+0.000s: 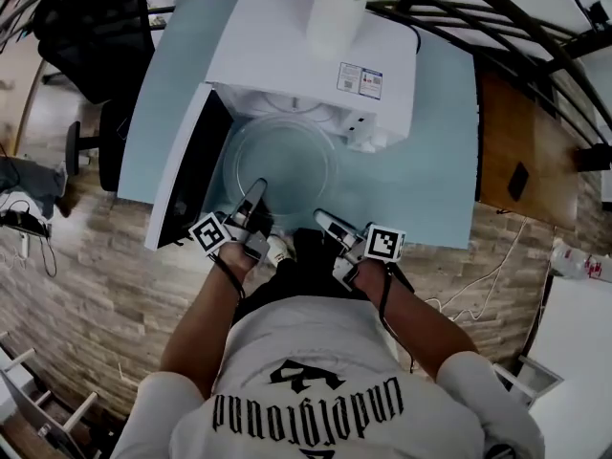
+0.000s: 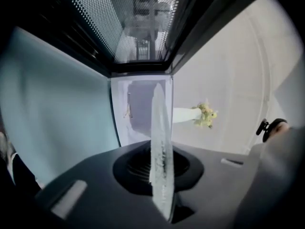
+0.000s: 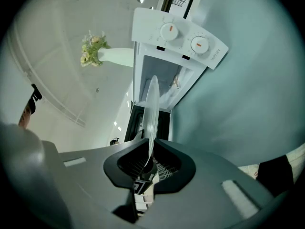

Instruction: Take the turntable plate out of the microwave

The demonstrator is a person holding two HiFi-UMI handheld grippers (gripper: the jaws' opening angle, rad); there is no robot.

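Gripping turntable plate (image 1: 287,161) rim: left claw (image 2: 161,175), right claw (image 3: 148,156) | head view only: full disc before microwave (image 1: 277,55), door (image 1: 186,175) open.

Clear glass turntable plate (image 1: 279,161); glossy white microwave (image 1: 296,55).

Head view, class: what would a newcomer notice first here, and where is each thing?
A clear glass turntable plate is held in front of the open white microwave, pinched at its near rim by the left gripper and right gripper. On the microwave's top stands a white vase of flowers; the door stands open at the picture's left.
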